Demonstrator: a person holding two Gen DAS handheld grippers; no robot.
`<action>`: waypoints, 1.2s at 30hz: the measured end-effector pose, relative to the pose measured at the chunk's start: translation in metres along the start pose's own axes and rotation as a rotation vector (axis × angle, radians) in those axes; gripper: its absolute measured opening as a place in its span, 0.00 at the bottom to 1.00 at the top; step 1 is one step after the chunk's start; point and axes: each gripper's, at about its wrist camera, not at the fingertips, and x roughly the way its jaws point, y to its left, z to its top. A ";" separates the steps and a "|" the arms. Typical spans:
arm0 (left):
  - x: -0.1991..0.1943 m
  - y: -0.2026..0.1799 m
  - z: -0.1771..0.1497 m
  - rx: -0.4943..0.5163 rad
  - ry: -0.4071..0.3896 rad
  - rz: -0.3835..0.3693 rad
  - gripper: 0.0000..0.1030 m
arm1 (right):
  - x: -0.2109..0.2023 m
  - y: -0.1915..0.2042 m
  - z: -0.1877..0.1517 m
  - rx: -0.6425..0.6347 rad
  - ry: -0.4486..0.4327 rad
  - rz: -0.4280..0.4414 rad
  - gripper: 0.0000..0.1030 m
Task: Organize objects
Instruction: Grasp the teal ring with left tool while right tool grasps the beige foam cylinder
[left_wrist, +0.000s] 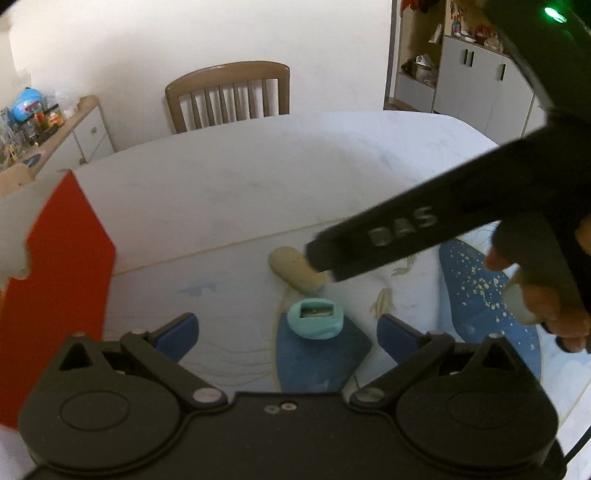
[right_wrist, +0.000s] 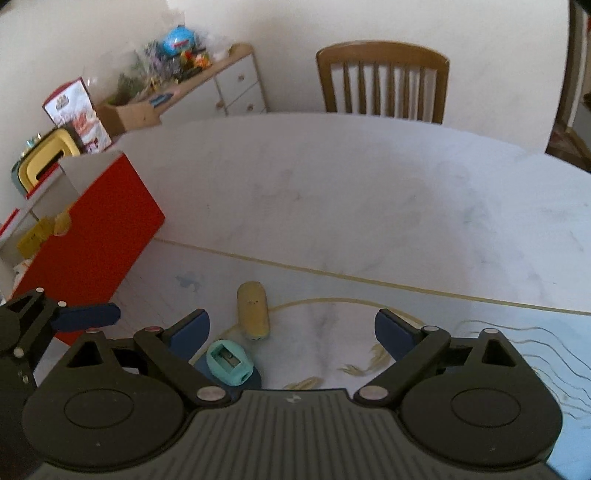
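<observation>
Two small items are seen lying loose on the pale printed table mat (right_wrist: 369, 295): a teal rounded pencil sharpener (right_wrist: 229, 363) and, just beyond it, a tan capsule-shaped eraser (right_wrist: 253, 311), both to the right of the open red-sided white storage box (right_wrist: 96, 236), which already holds some yellow things. Nothing is held: the left gripper (left_wrist: 287, 334) is spread apart over the sharpener, and the right gripper (right_wrist: 291, 332) is likewise spread, empty, near both items. The sorting is judged partly done, with these two pieces left to be boxed.
</observation>
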 end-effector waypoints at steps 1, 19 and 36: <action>0.003 -0.001 0.000 -0.001 0.002 0.000 1.00 | 0.006 -0.001 0.001 -0.002 0.012 0.005 0.92; 0.027 -0.013 -0.003 0.018 0.041 -0.018 0.73 | 0.051 0.012 0.010 -0.100 0.109 0.091 0.49; 0.021 -0.013 0.000 0.012 0.054 -0.050 0.36 | 0.053 0.025 0.010 -0.122 0.099 0.086 0.21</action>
